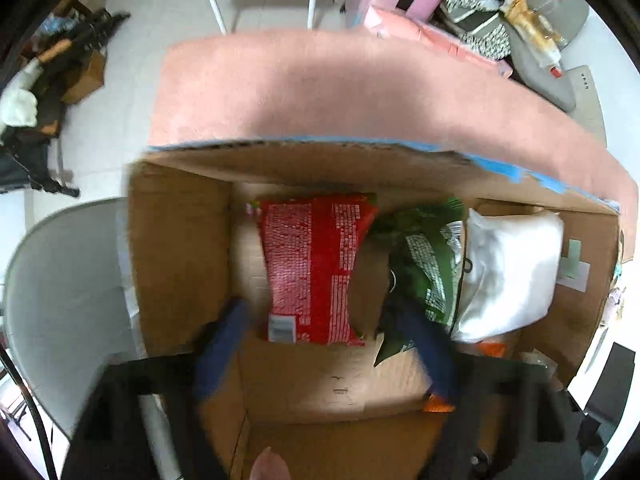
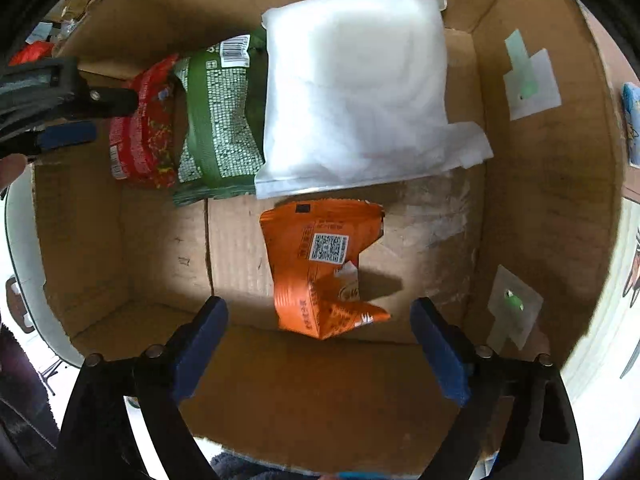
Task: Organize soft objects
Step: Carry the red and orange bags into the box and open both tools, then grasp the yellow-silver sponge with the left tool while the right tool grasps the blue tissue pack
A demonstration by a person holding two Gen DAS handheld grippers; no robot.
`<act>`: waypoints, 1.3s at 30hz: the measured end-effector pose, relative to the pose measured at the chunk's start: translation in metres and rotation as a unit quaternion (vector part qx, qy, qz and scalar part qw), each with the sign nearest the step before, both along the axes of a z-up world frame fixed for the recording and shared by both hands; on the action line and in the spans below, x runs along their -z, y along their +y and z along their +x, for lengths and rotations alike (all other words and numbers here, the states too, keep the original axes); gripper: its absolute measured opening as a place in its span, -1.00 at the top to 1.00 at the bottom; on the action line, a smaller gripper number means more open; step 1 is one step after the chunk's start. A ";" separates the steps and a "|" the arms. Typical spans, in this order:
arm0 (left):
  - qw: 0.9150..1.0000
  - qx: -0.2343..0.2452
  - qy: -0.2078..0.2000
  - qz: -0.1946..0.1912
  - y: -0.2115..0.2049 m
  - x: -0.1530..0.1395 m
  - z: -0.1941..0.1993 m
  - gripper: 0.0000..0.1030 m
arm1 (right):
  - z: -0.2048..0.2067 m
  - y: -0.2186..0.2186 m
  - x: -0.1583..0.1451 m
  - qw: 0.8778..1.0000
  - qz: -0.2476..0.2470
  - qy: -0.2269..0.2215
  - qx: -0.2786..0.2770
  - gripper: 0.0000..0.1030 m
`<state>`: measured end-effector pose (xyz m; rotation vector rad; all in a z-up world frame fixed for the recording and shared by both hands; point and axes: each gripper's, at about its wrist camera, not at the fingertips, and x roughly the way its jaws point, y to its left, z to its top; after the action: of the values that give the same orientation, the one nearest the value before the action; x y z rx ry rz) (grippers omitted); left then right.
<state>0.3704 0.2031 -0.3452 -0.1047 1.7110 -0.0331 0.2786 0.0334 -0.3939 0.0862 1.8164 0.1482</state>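
Corrugated brown cardboard makes up the box [image 2: 540, 208] that takes the soft things, its walls keeping the limp packets from sliding off; along the far wall lie three in a row, a crinkly red packet [image 1: 316, 268] printed with fine white text, a glossy green packet [image 1: 424, 264] half tucked beside it, and a plump white pouch [image 2: 356, 92] with a matt, pillowy face, each touching its neighbour, which I judge a deliberate packing to save floor; nearer the front an orange packet [image 2: 324, 272] lies creased and part crumpled on the box floor, apart from the row; the right hand-held gripper [image 2: 320, 344] hangs above it with blue pads spread wide and nothing between them; the left hand-held gripper [image 1: 328, 344] is likewise released, its blue fingers straddling the near end of the red packet; behind the box spreads a pink towel [image 1: 340, 88], nappy and soft.
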 end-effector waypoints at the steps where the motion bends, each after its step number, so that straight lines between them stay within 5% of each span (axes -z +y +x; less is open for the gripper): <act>1: 1.000 0.005 -0.014 0.007 -0.001 -0.008 -0.005 -0.90 | -0.002 0.000 -0.005 1.000 -0.003 -0.007 0.002 -1.00; 17: 0.993 -0.013 -0.117 0.016 0.006 -0.081 -0.114 -0.92 | -0.044 -0.022 -0.103 0.989 -0.035 -0.138 0.028 -1.00; 27: 0.989 -0.038 -0.142 0.000 -0.010 -0.118 -0.158 -0.99 | -0.083 -0.041 -0.144 0.986 -0.001 -0.166 0.030 -1.00; 32: 0.987 -0.001 -0.162 -0.009 -0.065 -0.148 -0.153 -0.99 | -0.088 -0.098 -0.171 0.980 0.020 -0.184 0.070 -1.00; 39: 0.974 0.126 -0.189 0.022 -0.202 -0.172 -0.103 -0.99 | -0.075 -0.222 -0.193 0.972 -0.017 -0.192 0.132 -1.00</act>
<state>0.2669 0.0008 -0.1729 0.1460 1.3336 -0.1926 0.2032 -0.1887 -0.2010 0.2575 1.4056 -0.0533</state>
